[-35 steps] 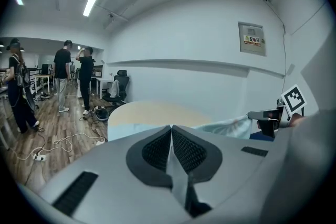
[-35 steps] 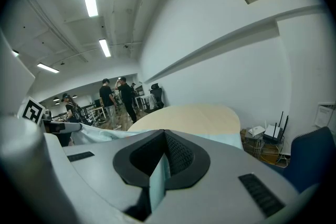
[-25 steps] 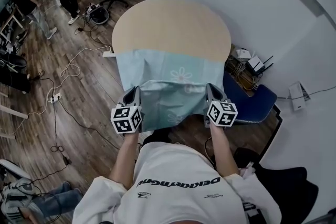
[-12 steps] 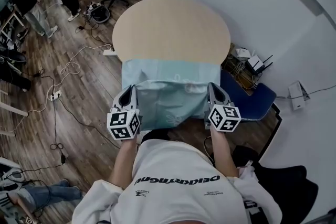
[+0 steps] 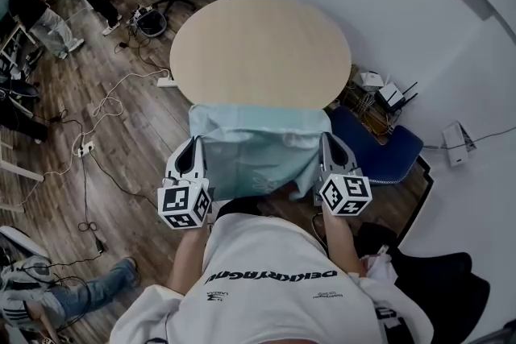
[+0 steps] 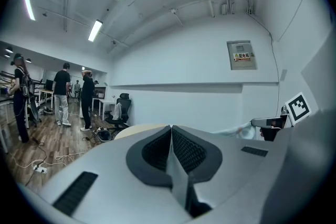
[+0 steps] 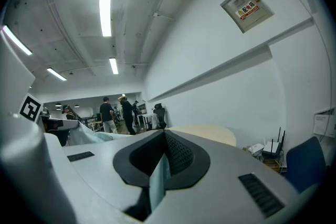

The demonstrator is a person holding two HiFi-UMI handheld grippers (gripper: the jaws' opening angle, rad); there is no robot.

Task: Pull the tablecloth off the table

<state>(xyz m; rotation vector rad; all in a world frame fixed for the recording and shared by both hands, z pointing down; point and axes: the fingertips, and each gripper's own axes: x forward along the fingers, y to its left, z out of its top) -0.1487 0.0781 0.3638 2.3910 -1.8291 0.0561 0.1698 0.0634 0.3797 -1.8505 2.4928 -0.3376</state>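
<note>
While the tablecloth (image 5: pixel 258 149) hangs spread between them, the head view shows the left hand-held gripper (image 5: pixel 192 149) and the right hand-held gripper (image 5: pixel 326 142) each clamped on a near corner of it. Its far edge lies at the near rim of the round tabletop (image 5: pixel 260 48), just ahead of both sets of tips. Whether that edge rests on the wood cannot be told, but nearly all the wood is bare. Judged risk from this view: the loose middle drapes down between the hand-held grippers toward the person. It could snag on the blue chair (image 5: pixel 379 147) just outboard of the right hand-held gripper, or trail toward the cables (image 5: pixel 89 149) on the floor, well out beyond the left one. Left gripper view: the jaws are closed, with only a thin fold of fabric nipped between the pads, low and behind the tips. So slim a bite could slip if the last of the cloth catches on the rim. Right gripper view: the jaws are likewise closed on a thin pale fold, and the cloth runs off to that gripper's left. An uneven pull, with one side leading, would load one pinch more than the other. That is judged the likeliest cause of a dropped corner.
</note>
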